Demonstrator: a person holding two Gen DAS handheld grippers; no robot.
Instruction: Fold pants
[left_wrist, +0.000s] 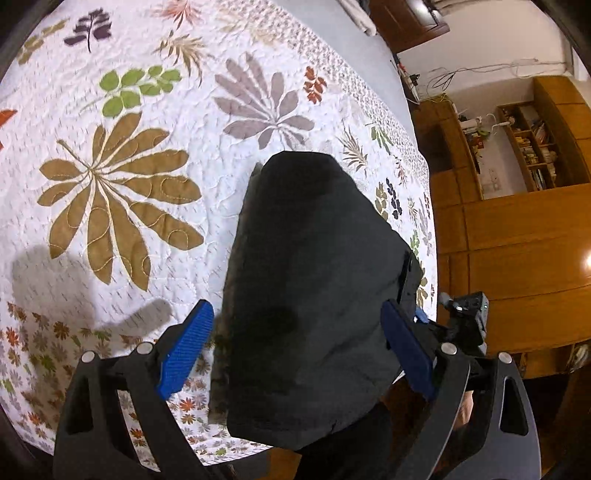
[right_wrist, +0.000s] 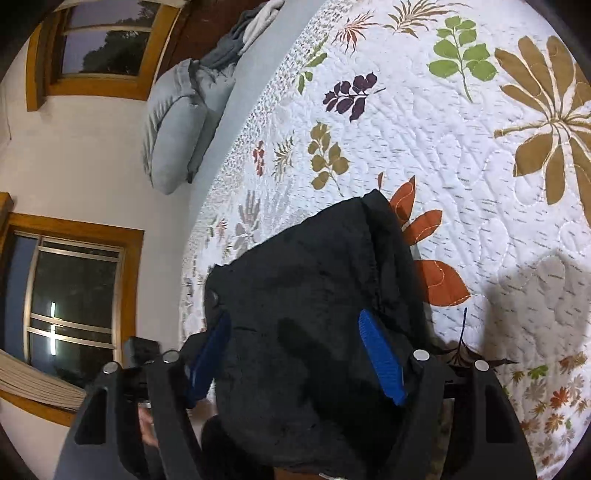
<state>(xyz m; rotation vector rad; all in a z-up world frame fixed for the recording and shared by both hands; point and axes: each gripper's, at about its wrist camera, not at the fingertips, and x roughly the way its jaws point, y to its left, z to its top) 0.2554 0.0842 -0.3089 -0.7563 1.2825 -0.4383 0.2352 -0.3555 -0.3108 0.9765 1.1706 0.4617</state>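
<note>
While the bed (left_wrist: 110, 236) carries a white leaf-print quilt (right_wrist: 443, 155), the folded black pants (left_wrist: 314, 288) lie near its edge. Only the left view shows a wooden bookshelf (left_wrist: 532, 147) holding books; only the right view shows windows (right_wrist: 74, 295) and a grey pillow (right_wrist: 177, 122). Both left tongs (left_wrist: 299, 354) and right tongs (right_wrist: 299, 354) stand spread — pants between the blue pads, unpinched.
</note>
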